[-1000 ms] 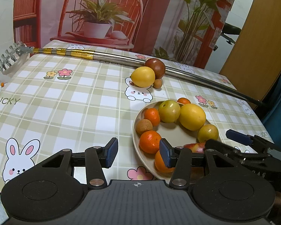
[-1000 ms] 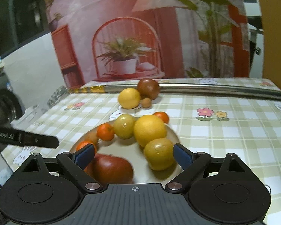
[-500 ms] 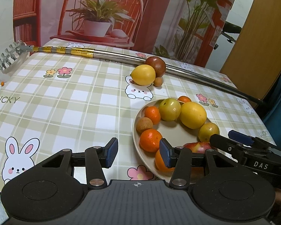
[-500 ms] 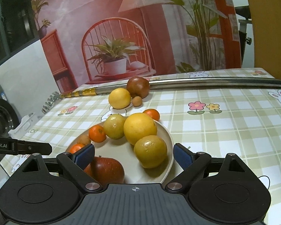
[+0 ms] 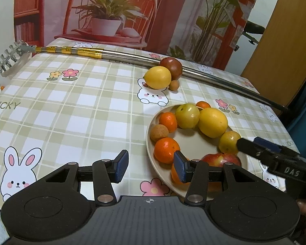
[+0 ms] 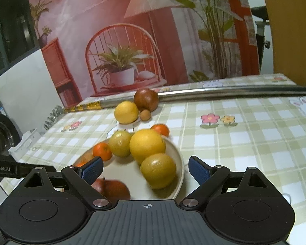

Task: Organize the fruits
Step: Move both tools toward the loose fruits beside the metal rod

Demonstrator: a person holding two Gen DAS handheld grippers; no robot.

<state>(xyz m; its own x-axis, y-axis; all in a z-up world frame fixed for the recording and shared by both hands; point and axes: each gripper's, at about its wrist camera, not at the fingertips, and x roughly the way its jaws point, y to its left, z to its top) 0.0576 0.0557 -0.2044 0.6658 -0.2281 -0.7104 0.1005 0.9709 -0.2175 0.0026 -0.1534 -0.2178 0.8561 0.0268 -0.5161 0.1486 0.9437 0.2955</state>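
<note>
A beige plate [image 5: 195, 146] [image 6: 178, 159] holds several fruits: mandarins, yellow-green fruits, a large yellow citrus [image 5: 212, 122] [image 6: 147, 145], a small brown fruit and a red apple [image 5: 220, 159] [image 6: 112, 187]. Beyond the plate on the cloth lie a lemon [image 5: 157, 77] [image 6: 126, 112], a dark red fruit [image 5: 171, 65] [image 6: 145, 99] and a small brown fruit [image 5: 174, 85] [image 6: 145, 114]. My left gripper [image 5: 151, 166] is open and empty at the plate's near left rim. My right gripper [image 6: 145, 168] is open and empty over the plate's near side, and it appears in the left wrist view [image 5: 259, 146].
A long metal rod [image 5: 116, 54] [image 6: 214, 92] with a gold band and a rake-like head [image 5: 9, 57] lies across the far side of the checked tablecloth [image 5: 71, 112]. A printed backdrop stands behind the table. The table's right edge lies near a wooden door.
The right gripper has lifted and drawn back slightly from the plate; the apple now lies lower in its view. The left gripper has hardly moved.
</note>
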